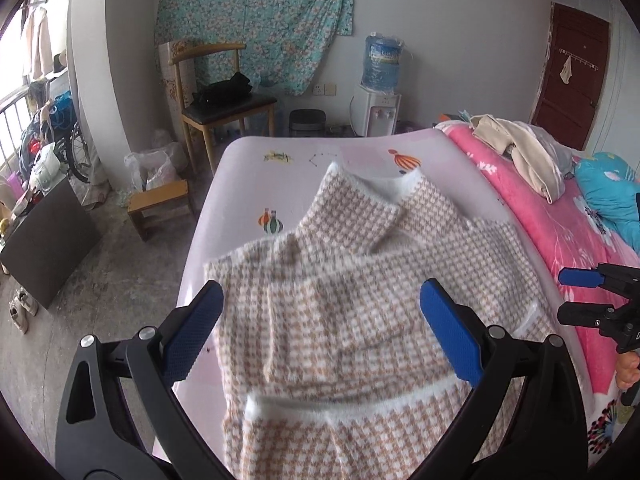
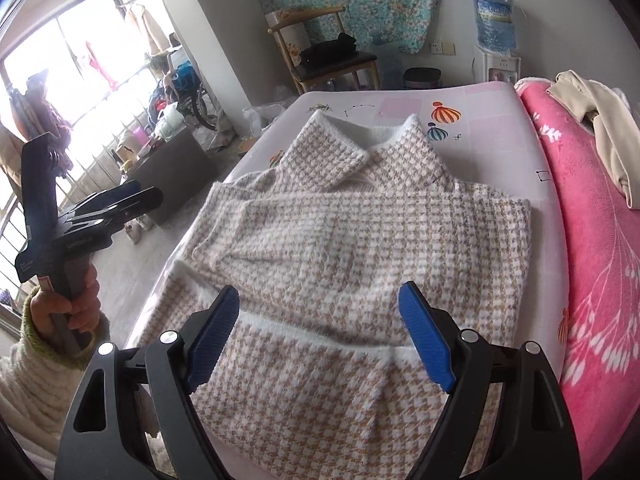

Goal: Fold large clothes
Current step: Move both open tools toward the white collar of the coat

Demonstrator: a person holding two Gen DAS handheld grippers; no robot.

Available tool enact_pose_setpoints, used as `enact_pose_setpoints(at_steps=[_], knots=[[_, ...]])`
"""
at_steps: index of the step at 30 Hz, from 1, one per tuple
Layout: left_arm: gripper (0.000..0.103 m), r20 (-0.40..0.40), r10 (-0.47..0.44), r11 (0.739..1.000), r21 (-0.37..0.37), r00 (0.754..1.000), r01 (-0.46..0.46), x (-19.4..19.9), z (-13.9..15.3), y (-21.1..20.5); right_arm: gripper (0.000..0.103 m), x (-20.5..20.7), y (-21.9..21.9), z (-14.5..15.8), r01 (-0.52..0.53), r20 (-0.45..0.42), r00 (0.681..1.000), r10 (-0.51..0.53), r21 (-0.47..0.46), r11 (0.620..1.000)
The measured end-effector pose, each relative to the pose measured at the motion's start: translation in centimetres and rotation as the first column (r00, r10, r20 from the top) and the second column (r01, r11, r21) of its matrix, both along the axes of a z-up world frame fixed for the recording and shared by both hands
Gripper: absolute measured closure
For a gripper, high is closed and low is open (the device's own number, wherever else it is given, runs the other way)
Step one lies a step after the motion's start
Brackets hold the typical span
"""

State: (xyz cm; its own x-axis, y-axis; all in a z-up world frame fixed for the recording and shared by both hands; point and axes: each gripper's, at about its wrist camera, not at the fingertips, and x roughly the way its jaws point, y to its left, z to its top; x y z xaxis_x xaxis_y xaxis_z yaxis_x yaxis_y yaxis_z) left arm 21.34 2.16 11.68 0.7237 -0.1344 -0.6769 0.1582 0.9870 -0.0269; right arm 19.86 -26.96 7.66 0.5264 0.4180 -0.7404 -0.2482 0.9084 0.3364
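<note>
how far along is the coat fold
Done: the coat lies on the table with both sleeves folded across its front, collar at the far end. In hand: nothing; the left gripper and right gripper hover open above it. Left: probably folding the near hem up toward the collar.
</note>
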Motion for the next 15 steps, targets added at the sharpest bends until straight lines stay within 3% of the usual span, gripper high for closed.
enact_pose_setpoints(at_steps=[7, 15], knots=[[0.007, -0.030, -0.042, 0.989, -0.145, 0.999, 0.038, 8.2, 0.5, -1.0, 0.023, 8.7, -2.8, 0.2, 0.052, -0.060, 0.997, -0.053, -0.012, 0.999], [0.008, -0.150, -0.030, 0.971, -0.238, 0.988, -0.007, 19.9, -3.3, -2.6, 0.023, 19.3, -3.6, -1.3, 0.108, -0.141, 0.985, -0.099, 0.057, 0.993]])
